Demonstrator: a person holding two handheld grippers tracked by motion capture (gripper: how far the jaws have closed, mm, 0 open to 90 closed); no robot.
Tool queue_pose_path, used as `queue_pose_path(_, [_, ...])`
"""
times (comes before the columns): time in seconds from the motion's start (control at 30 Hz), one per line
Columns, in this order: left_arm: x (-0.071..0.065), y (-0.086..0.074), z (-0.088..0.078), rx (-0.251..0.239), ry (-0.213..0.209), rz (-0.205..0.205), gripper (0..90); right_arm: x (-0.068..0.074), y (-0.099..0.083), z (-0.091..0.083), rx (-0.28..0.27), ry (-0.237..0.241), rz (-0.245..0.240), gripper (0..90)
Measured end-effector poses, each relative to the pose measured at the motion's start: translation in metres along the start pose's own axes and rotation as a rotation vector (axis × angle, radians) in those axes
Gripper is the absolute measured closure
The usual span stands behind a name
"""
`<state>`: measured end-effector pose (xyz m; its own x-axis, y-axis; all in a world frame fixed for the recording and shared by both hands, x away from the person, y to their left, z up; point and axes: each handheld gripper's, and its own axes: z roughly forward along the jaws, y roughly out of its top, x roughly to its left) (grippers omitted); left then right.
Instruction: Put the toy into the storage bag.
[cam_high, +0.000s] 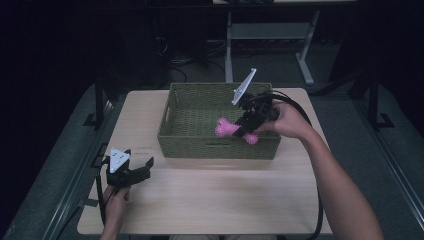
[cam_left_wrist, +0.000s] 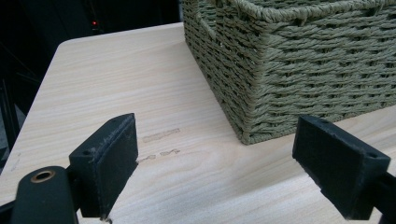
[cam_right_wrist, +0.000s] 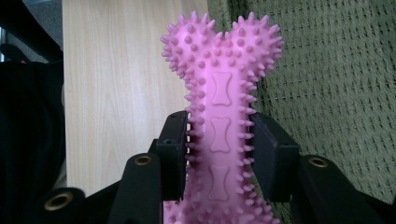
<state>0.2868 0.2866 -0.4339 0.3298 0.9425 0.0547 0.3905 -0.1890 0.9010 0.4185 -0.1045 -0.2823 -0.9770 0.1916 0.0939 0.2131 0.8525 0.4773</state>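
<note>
While right gripper (cam_high: 246, 127) clamps pink spiky rubber bone toy (cam_high: 235, 131) by shaft above front wall of green woven basket (cam_high: 200, 145), right gripper view adds embossed bone shapes. Left gripper (cam_high: 136, 169) rests on wooden table (cam_high: 210, 195), jaws wide apart, empty.
</note>
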Motion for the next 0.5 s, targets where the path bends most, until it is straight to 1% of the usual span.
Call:
queue_pose_path(0.07, [0.0, 0.0, 0.0, 0.003, 0.001, -0.002, 13.7, -0.003, 0.002, 0.0, 0.004, -0.003, -0.001, 58.4])
queue_pose_path(0.13, [0.0, 0.0, 0.0, 0.003, 0.001, -0.002, 13.7, -0.006, 0.004, 0.001, -0.004, 0.002, 0.0, 58.4])
queue_pose_path(0.23, [0.0, 0.0, 0.0, 0.005, 0.001, -0.002, 13.7, -0.009, 0.006, 0.002, 0.005, 0.0, 0.006, 58.4])
queue_pose_path(0.33, [0.0, 0.0, 0.0, 0.002, 0.001, -0.003, 13.7, -0.013, 0.006, 0.003, 0.005, 0.002, 0.005, 58.4])
queue_pose_path(0.5, [0.0, 0.0, 0.001, 0.002, 0.001, -0.002, 13.6, -0.02, 0.006, 0.005, 0.007, 0.003, 0.017, 58.4])
